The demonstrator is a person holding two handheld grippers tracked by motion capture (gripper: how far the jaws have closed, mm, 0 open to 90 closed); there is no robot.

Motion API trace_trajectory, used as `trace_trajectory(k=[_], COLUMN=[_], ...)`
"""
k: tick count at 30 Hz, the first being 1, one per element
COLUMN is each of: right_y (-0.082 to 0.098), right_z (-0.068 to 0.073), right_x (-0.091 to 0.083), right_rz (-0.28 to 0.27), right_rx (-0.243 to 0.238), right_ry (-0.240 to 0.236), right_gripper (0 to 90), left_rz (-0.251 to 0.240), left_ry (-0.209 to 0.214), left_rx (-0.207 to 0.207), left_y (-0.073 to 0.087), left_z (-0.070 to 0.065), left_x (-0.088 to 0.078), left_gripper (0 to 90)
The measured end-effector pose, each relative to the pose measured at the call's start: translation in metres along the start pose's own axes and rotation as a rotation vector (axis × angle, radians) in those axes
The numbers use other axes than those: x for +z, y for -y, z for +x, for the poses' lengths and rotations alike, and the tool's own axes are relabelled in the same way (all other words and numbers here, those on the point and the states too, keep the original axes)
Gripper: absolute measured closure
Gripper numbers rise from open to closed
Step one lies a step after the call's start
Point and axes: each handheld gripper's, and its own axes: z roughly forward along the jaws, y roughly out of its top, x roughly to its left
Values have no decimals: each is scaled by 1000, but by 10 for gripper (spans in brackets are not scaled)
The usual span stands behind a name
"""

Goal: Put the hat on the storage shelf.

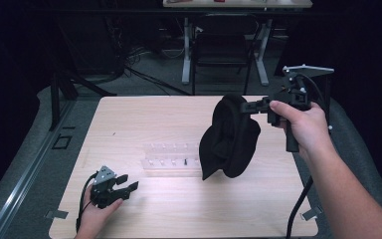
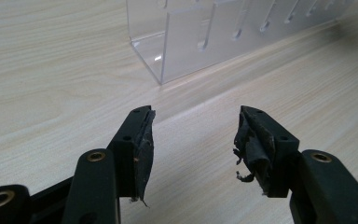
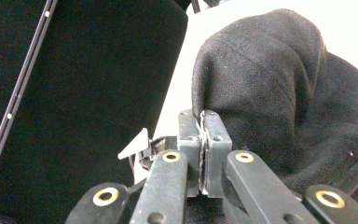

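Observation:
A black knit hat (image 1: pixel 231 137) hangs in the air over the right half of the wooden table (image 1: pixel 139 117), its lower edge near the tabletop. My right gripper (image 1: pixel 251 105) is shut on the hat's top edge and points left, held up in the person's right hand. In the right gripper view the jaws (image 3: pixel 203 116) press together with the hat (image 3: pixel 270 84) bunched just beyond their tips. My left gripper (image 1: pixel 129 183) rests low at the table's front left, open with nothing between its jaws. In its own view the left gripper (image 2: pixel 196 135) shows worn pads.
A clear acrylic rack (image 1: pixel 171 159) with slots lies in the middle of the table, just left of the hanging hat; its corner (image 2: pixel 191 42) stands ahead of the left gripper. Beyond the table's far edge are a chair and desk legs.

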Motion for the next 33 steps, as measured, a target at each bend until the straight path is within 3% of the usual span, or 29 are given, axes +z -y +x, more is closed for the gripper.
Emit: trace_trajectory(k=[33], right_y=[-25], right_z=[-6], right_x=[40], right_rz=[-57], right_rx=[35], right_ry=[67], right_gripper=[886], left_rz=[-19], left_ry=[6], left_rx=[-9], left_y=[0], left_z=[2], left_x=[1], left_gripper=[460])
